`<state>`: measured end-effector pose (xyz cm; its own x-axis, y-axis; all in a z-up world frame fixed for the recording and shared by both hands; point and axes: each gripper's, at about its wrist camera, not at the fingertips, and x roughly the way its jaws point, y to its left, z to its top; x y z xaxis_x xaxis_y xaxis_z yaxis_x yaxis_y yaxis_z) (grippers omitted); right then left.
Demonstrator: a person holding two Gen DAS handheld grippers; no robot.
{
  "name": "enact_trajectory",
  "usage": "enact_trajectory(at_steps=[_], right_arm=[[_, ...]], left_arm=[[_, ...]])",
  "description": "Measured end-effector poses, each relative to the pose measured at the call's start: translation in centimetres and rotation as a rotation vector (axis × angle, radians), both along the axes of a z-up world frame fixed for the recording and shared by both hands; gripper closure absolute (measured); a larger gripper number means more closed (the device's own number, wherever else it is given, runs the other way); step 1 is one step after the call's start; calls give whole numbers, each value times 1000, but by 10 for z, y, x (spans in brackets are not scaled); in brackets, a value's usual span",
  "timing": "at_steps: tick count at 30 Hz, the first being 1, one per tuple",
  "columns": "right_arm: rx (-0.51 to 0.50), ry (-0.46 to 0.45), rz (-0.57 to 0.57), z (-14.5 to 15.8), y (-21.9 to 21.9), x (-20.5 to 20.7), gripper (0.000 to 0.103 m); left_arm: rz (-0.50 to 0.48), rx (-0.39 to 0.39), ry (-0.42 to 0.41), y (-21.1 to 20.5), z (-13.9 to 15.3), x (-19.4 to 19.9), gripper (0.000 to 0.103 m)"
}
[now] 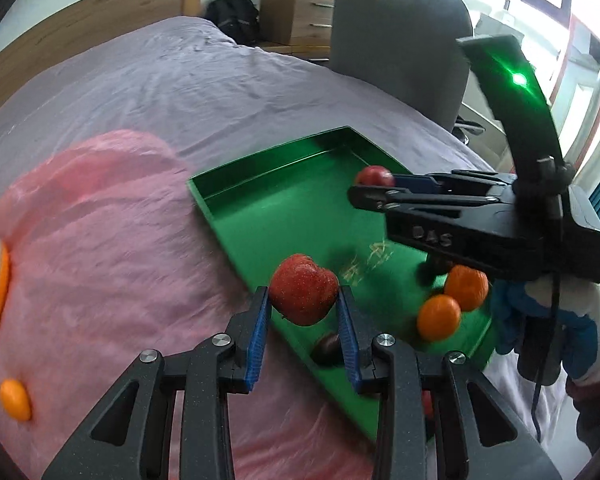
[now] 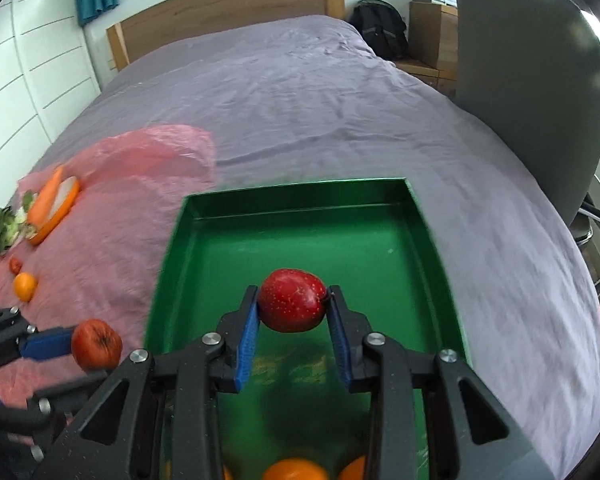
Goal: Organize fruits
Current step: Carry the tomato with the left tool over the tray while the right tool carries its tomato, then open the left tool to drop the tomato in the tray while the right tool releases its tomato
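Observation:
My left gripper (image 1: 303, 300) is shut on a red apple (image 1: 303, 294), held above the left rim of the green tray (image 1: 260, 200). My right gripper (image 2: 293, 304) is shut on a second red apple (image 2: 292, 299) over the tray's (image 2: 300, 224) middle. The left wrist view shows the right gripper (image 1: 370, 190) from the side, that apple (image 1: 374, 176) at its tips. In the right wrist view the left gripper (image 2: 72, 344) comes in at lower left with its apple (image 2: 96, 344). Two oranges (image 1: 452, 300) lie in the tray's near corner, a dark fruit (image 1: 326, 348) beside them.
The tray rests on a bed with a purple cover (image 2: 320, 100) and a pink blanket (image 2: 100, 220). On the blanket lie an orange (image 2: 25, 286), a small red fruit (image 2: 16, 266), an orange plate with a carrot (image 2: 54, 204) and greens. A grey chair (image 2: 532, 80) stands at the right.

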<state>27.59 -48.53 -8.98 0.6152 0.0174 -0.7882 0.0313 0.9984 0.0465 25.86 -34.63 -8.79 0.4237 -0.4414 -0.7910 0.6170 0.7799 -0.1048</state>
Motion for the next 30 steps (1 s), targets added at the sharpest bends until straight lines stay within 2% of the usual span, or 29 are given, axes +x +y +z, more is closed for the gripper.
enact_trajectory(at_steps=[7,14,24,26,28,29,30], right_arm=[[-3,65,-16,-23,-16,14,53],[-13,119,-25,-41,-15,17,53],[-24,111,-35,-42,-11,16,53],[-27,108,-38,-41,-9,14,52],[-31,100,-39,-38,-8,13,52],[-34,96,-42,-36,-8,11,48],[-35,92,-45,-34,-8,10,36]], left_arm=[[-14,65,-6,-28,-20,6,74],[-17,96,10,-33,-34,7,74],[-26,98,29,-31,-38,7,74],[-24,92,24,-34,-38,12,73],[-25,84,16,-31,-36,10,64],[-24,76,12,-29,-34,9,61],[-24,72,9,-28,-33,8,59]])
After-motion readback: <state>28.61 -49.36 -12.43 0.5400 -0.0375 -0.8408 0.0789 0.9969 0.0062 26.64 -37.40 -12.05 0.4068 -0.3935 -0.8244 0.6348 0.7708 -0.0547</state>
